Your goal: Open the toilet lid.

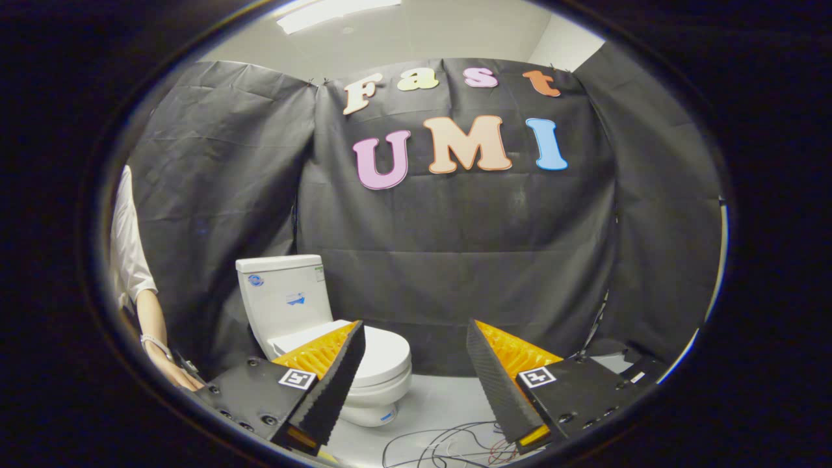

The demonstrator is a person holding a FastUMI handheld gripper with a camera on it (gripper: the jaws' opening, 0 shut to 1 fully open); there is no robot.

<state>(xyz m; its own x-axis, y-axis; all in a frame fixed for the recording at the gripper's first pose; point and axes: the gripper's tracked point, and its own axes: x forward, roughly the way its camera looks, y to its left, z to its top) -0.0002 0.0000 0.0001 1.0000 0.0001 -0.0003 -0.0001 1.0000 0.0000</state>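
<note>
— Where do we see the toilet (318, 325)?

— It stands on the pale floor (448, 403), against the black cloth wall (494, 260), near the corner where two panels of that cloth meet. Its tank (286, 292) rises at the back, close to the cloth, and the bowl faces out toward us.

— And the toilet lid (383, 354)?

— We see it down flat on the bowl, closed. Part of it is hidden behind the left finger.

— What are the tongs doing?

— Our gripper (416, 354) is released: the two fingers (338, 383) stand well apart with a wide gap between them, and nothing is held. The toilet lies beyond them, well apart from the tips, and mostly behind the left finger; through the gap we see only cloth and floor.

— Anything else nearby?

— A tangle of thin cables (448, 445) lies on the floor just ahead of us, between the fingers and beside the toilet's base. Off to the left of the toilet we see a person's arm (153, 318) in a short white sleeve (127, 247), with a band at the wrist, the hand reaching down beside the left finger's housing.
</note>
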